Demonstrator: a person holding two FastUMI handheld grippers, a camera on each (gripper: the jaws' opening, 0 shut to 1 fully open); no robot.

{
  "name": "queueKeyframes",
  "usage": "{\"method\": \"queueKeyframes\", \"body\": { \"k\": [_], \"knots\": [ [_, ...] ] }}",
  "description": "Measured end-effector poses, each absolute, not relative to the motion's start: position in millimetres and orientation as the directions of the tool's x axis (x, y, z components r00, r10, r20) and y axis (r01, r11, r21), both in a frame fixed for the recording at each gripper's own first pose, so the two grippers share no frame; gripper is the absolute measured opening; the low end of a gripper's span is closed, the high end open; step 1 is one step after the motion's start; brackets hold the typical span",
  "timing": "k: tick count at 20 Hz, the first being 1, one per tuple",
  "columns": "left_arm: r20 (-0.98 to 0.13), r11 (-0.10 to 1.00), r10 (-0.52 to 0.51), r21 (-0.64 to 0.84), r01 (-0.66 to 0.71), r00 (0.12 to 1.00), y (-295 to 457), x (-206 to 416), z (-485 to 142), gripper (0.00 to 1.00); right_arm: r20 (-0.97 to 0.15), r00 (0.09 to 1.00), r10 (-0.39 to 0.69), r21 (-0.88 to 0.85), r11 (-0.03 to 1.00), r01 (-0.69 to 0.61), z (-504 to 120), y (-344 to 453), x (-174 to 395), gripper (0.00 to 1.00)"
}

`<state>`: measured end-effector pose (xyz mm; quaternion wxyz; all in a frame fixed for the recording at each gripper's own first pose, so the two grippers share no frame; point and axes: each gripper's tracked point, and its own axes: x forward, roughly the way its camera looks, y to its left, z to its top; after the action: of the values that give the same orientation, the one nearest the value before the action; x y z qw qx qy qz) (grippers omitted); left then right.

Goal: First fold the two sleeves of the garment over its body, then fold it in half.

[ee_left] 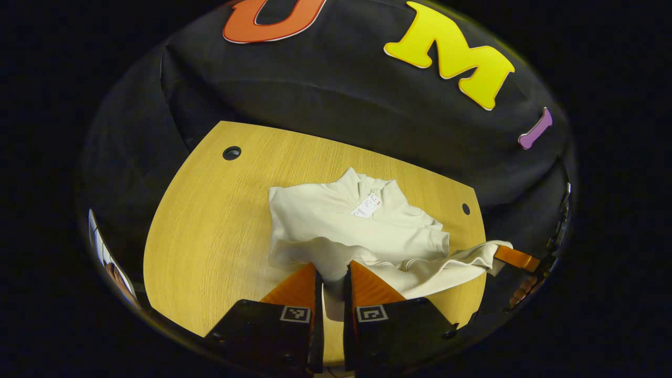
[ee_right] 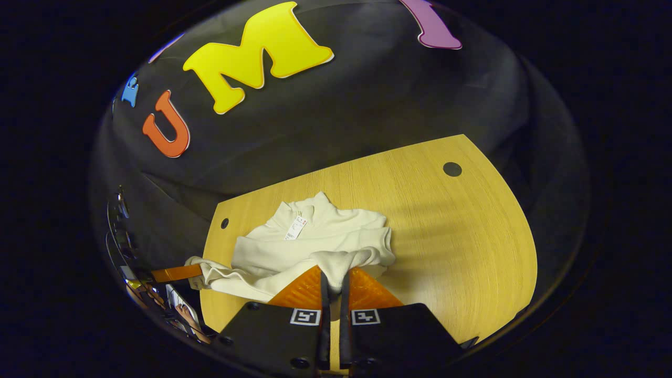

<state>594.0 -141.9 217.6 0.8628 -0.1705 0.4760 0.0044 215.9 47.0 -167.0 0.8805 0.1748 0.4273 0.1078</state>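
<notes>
Left gripper (ee_left: 333, 281): pressed together, pinching the near hem corner of the cream garment (ee_left: 336, 220). Garment lies mid-counter (ee_left: 210, 236), collar and tag (ee_left: 367, 205) at the far end, so its long axis runs away from both grippers. Right gripper (ee_right: 334, 281): likewise clamped on the hem's other corner. Hem edge lifted between them; judged ready to carry forward toward the collar.

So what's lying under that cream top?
The cream top rests on the wooden table, both hand-held grippers pinching its near hem. Whatever table lies beneath it is covered, and its folded-in sleeves hide the body under them.
</notes>
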Motion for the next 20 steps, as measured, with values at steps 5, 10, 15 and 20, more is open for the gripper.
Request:
{"method": "queueKeyframes", "body": {
  "k": [5,10,15,20],
  "knots": [
    [-0.863,0.945,-0.143,-0.265,-0.192,0.485,-128.2,679.4,126.0,0.18,-0.749,0.575,0.330,0.420,0.907,0.027,-210.6,60.0,272.5,0.07],
    [-0.860,0.945,-0.150,-0.269,-0.184,0.487,-125.8,744.2,59.1,0.21,-0.765,0.570,0.300,0.390,0.920,0.038,-245.8,69.2,312.1,0.07],
    [-0.833,0.934,-0.126,-0.283,-0.219,0.538,-111.0,774.6,47.0,0.40,-0.782,0.562,0.270,0.375,0.924,0.079,-264.9,72.1,327.6,0.10],
    [-0.812,0.925,-0.107,-0.293,-0.241,0.574,-106.2,781.4,46.6,0.71,-0.772,0.583,0.252,0.361,0.929,0.076,-267.0,79.3,338.7,0.25]
  ]
}}
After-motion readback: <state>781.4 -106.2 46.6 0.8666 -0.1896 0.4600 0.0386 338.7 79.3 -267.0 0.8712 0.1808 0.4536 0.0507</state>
